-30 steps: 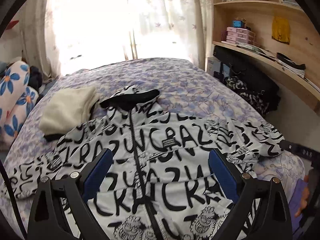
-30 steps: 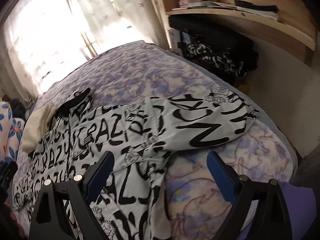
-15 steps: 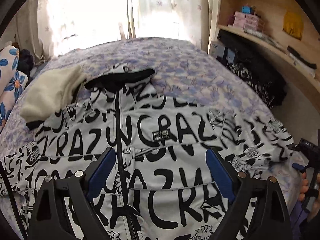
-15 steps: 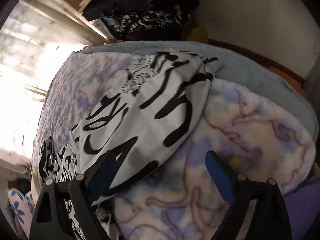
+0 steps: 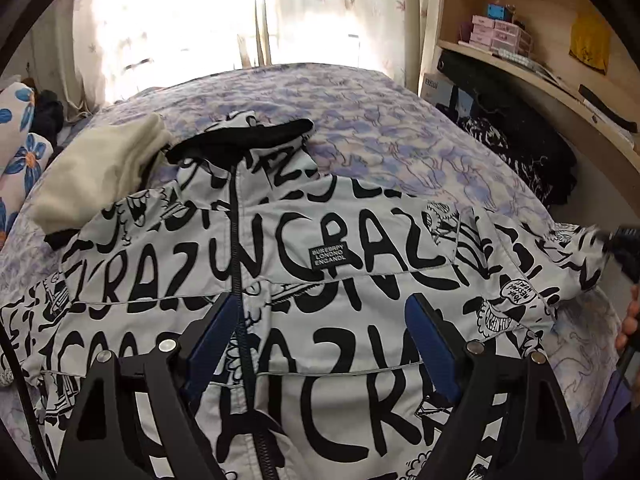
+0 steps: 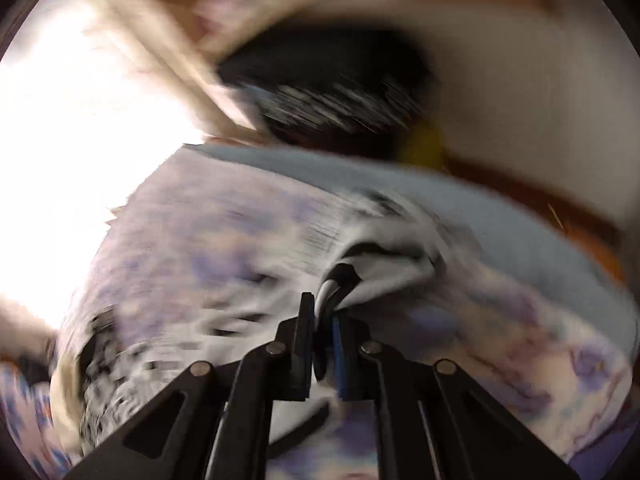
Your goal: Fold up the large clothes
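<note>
Left wrist view: the jacket [image 5: 320,280] lies spread flat, front up and zipped, on the bed [image 5: 380,128]. Its black collar [image 5: 240,140] points toward the curtains [image 5: 248,12], just beside a folded cream cloth [image 5: 100,172] on the collar's left. The left gripper [image 5: 324,344] hovers over the chest by the zip [image 5: 240,280], jaws wide but closing, nothing between the pads. At the right edge, past the jacket's sleeve end [image 5: 568,264], the right gripper [image 5: 624,248] and a person's fingers show.

Right wrist view: heavily blurred. The right gripper [image 6: 322,344] has its jaws closing and already pinching a bunch of sleeve cuff [image 6: 376,272], which looks lifted off the bed.

Handling, as a judgement: thin shell fabric, light, limp and probably slick, so it will sag and slide rather than hold a crease. Best holds look like seams, cuffs, hem and shoulder, not the smooth chest panel. The zip line gives a stiffer spine to fold across.
</note>
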A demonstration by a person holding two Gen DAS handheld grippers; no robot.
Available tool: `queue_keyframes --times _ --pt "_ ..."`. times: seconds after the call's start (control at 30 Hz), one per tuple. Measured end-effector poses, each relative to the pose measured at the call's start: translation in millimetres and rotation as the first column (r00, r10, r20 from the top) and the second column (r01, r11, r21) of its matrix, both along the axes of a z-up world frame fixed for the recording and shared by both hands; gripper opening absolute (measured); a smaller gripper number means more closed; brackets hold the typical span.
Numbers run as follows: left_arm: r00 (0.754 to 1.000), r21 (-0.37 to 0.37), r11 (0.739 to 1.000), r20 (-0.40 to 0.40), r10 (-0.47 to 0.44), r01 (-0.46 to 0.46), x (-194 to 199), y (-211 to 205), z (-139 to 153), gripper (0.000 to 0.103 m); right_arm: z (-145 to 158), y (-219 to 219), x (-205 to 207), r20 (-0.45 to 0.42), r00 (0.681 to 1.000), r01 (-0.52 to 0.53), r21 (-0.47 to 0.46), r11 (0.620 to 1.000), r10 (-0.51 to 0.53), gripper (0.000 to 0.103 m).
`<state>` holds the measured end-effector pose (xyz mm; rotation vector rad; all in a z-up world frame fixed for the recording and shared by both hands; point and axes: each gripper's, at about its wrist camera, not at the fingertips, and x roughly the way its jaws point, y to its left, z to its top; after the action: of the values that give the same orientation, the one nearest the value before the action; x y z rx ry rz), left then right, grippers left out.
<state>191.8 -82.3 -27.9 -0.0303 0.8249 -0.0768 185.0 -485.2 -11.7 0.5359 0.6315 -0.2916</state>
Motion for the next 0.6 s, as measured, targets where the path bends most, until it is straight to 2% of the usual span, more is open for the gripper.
queue_keyframes --times 0.03,0.1,0.17,0.27,0.37,0.43,0.47,0.53,0.6 --pt "1.000 -0.010 1.000 0.003 0.009 -0.009 -2.7 5.3 2.1 0.084 16.6 27.5 2.2 0.045 0.995 -0.088 -0.037 0.995 0.089 0.007" --pt "1.000 -0.043 0.999 -0.004 0.030 -0.030 -7.2 17.7 4.3 0.084 38.8 82.6 5.8 0.093 0.960 -0.253 -0.114 0.961 0.264 0.008" --pt "0.998 -0.072 0.996 -0.022 0.050 -0.052 -9.4 30.0 4.3 0.084 51.8 148.3 2.7 0.099 0.885 -0.427 -0.214 0.879 0.454 0.008" --pt "0.997 -0.091 0.993 -0.030 0.073 -0.076 -12.7 47.2 0.9 0.084 43.7 228.4 -5.5 0.035 0.756 -0.620 -0.279 0.733 0.653 0.008" --pt "0.995 -0.089 0.992 -0.055 0.089 -0.093 -16.1 62.7 -9.0 0.084 11.6 277.3 -15.3 -0.088 0.680 -0.717 -0.288 0.635 0.728 0.010" --pt "0.993 -0.110 0.990 -0.085 0.084 -0.093 -17.4 73.1 -19.2 0.084 -15.7 293.6 -22.6 -0.152 0.651 -0.750 -0.278 0.600 0.743 0.015" --pt "0.992 -0.117 0.989 -0.096 0.084 -0.095 -17.8 76.8 -23.5 0.084 -28.0 296.2 -27.9 -0.174 0.644 -0.759 -0.264 0.595 0.745 0.017" --pt "0.989 -0.125 0.987 -0.119 0.085 -0.100 -18.6 83.0 -34.1 0.084 -41.6 296.7 -32.6 -0.192 0.636 -0.770 -0.212 0.601 0.747 0.017" --pt "0.987 -0.134 0.986 -0.143 0.077 -0.097 -18.8 85.8 -44.7 0.084 -50.5 285.4 -33.9 -0.187 0.644 -0.765 -0.135 0.630 0.741 0.017"
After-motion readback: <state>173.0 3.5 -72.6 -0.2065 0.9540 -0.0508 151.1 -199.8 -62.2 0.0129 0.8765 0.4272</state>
